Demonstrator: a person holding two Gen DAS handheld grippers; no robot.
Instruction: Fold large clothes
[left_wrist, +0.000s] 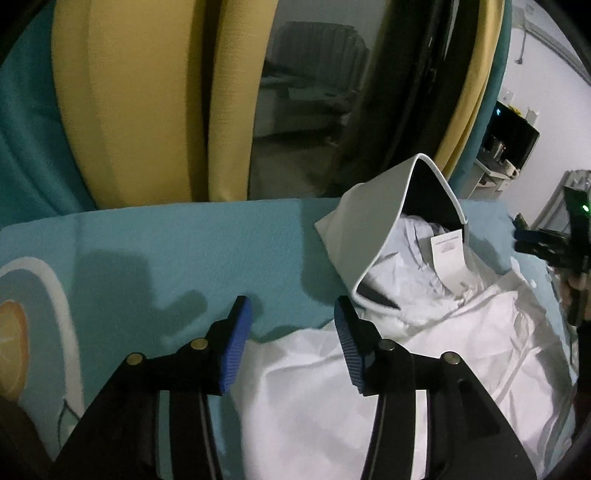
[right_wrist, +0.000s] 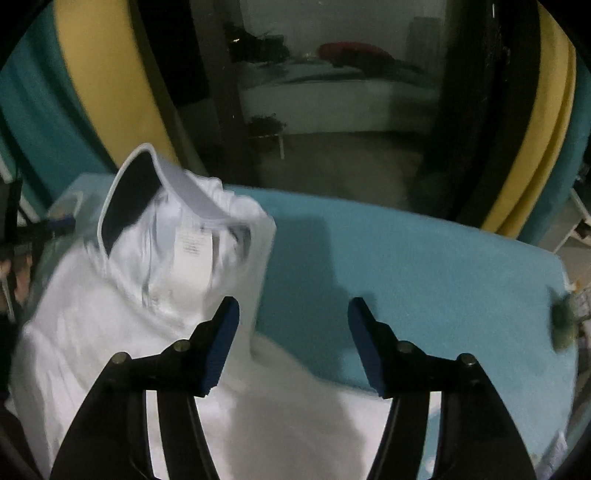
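Observation:
A white hooded garment lies crumpled on a teal-covered bed. Its grey-lined hood stands up at the far end, with a white label showing inside the neck. My left gripper hovers open over the garment's left edge, nothing between its blue pads. In the right wrist view the same garment fills the lower left, hood upright and blurred. My right gripper is open above the garment's right edge and the teal bed, holding nothing. The right gripper also shows at the far right of the left wrist view.
Yellow curtains and teal curtains flank a dark glass door behind the bed. A printed orange-and-white pattern marks the bed cover at left. A shelf with small items stands at the right wall. A small greenish object lies at the bed's right edge.

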